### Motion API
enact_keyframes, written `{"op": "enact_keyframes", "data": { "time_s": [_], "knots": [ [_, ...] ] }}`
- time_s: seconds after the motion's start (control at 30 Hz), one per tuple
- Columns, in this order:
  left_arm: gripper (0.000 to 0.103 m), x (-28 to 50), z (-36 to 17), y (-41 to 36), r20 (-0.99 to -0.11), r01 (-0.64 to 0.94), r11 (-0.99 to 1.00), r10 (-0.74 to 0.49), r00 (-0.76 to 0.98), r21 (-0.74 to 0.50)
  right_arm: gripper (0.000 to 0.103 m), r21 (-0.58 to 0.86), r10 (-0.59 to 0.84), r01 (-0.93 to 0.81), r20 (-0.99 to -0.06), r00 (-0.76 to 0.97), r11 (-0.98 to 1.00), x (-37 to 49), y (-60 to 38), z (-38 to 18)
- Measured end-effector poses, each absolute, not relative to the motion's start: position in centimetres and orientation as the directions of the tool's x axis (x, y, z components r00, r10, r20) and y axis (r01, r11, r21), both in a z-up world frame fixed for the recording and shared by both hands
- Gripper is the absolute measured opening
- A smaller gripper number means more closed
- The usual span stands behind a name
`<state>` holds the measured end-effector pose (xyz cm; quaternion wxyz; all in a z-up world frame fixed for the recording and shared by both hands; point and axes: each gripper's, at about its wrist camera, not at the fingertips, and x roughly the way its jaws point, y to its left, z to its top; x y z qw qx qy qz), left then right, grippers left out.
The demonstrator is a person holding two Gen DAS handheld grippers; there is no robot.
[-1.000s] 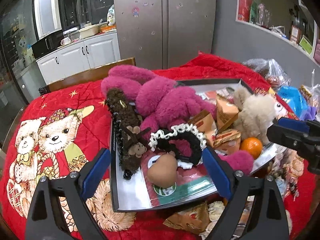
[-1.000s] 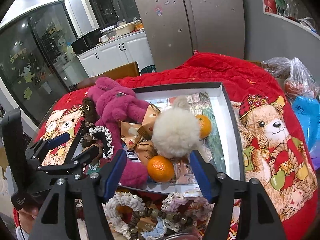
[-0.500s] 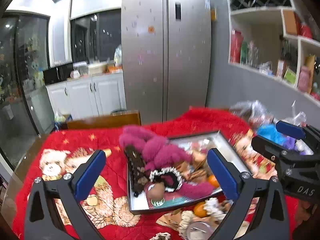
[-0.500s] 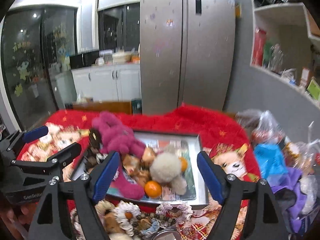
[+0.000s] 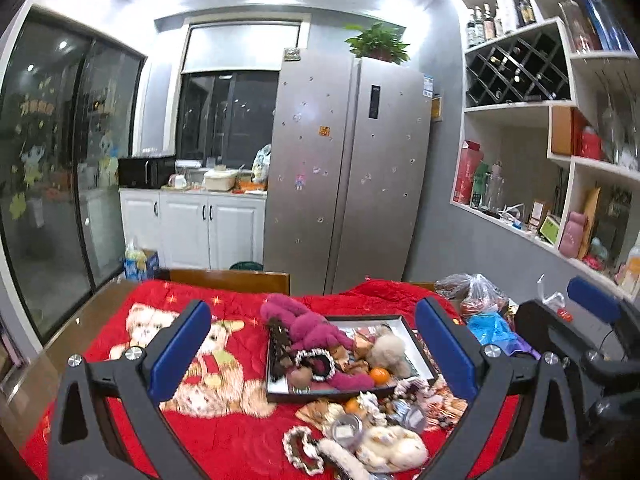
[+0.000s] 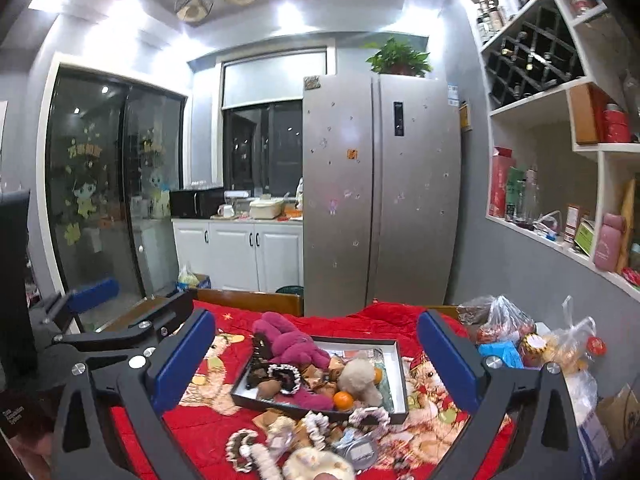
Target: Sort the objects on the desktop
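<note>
A black-rimmed tray [image 5: 422, 348] [image 6: 401, 376] sits on a red bear-print cloth. It holds a magenta plush [image 5: 308, 326] [image 6: 288, 344], a beige plush [image 5: 386, 354] [image 6: 358, 376], an orange [image 5: 379, 375] [image 6: 343, 400], scrunchies and snack packets. Loose scrunchies, a small tin [image 5: 344, 428] and a cream plush [image 5: 394, 450] lie in front of the tray. My left gripper [image 5: 312, 354] is open and empty, held high and back from the tray. My right gripper [image 6: 314, 354] is open and empty too, beside it.
Plastic bags [image 6: 500, 326] and a blue packet [image 5: 490, 328] lie at the table's right. A wooden chair back [image 5: 230, 280] stands behind the table. A steel fridge [image 6: 380, 200], white cabinets and wall shelves are beyond.
Both grippers have pulled up and back from the tray, so the tray looks small and the whole room shows. Both stay open and empty.
</note>
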<state>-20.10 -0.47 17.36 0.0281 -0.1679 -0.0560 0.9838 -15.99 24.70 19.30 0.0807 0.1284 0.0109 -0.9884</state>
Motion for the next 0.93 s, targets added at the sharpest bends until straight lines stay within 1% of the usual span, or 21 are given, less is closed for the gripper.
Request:
{"op": "enact_keyframes", "data": {
  "time_s": [0.1,0.17,0.23,0.37,0.43,0.5,0.7,0.83,0.93],
  "knots": [
    [0.103,-19.8,17.1,-0.5,-0.349,0.000,-0.995,0.034,-0.937,-0.097,0.103,-0.004,-0.129,0.135,-0.275,-0.953,-0.991,-14.9,24.3,19.3],
    [0.103,-20.3,16.6,-0.5,-0.376,-0.004,-0.997,0.033,-0.926,-0.080,0.103,-0.015,-0.108,0.119,-0.306,-0.946,-0.993,-14.9,23.9,19.1],
    [0.103,-21.0,16.1,-0.6,-0.402,0.000,-0.997,0.028,-0.915,-0.071,0.103,-0.027,-0.102,0.117,-0.315,-0.943,-0.993,-15.3,23.8,18.7],
    [0.103,-22.2,15.3,-0.7,-0.432,-0.019,-0.996,0.056,-0.900,-0.090,0.103,-0.049,-0.085,0.109,-0.354,-0.931,-0.993,-16.6,23.8,18.0],
    [0.103,-22.6,15.1,-0.6,-0.443,-0.025,-0.996,0.062,-0.895,-0.088,0.103,-0.066,-0.055,0.084,-0.357,-0.932,-0.994,-17.2,24.0,17.8],
    [0.103,-22.9,15.0,-0.4,-0.446,-0.025,-0.997,0.054,-0.894,-0.071,0.103,-0.062,-0.026,0.052,-0.363,-0.931,-0.997,-17.7,24.5,17.7],
    [0.103,-23.0,14.9,0.1,-0.431,-0.018,-0.999,0.032,-0.902,-0.036,0.103,-0.046,-0.016,0.036,-0.382,-0.924,-0.998,-18.6,24.9,17.3],
    [0.103,-23.4,14.8,-0.1,-0.442,-0.033,-0.998,0.049,-0.895,-0.045,0.103,-0.011,-0.047,0.056,-0.397,-0.917,-0.998,-19.2,25.3,17.1],
    [0.103,-23.7,14.5,0.1,-0.448,-0.031,-0.999,0.042,-0.893,-0.032,0.103,-0.016,-0.040,0.051,-0.401,-0.915,-0.999,-19.4,25.4,16.9]
  ]
}}
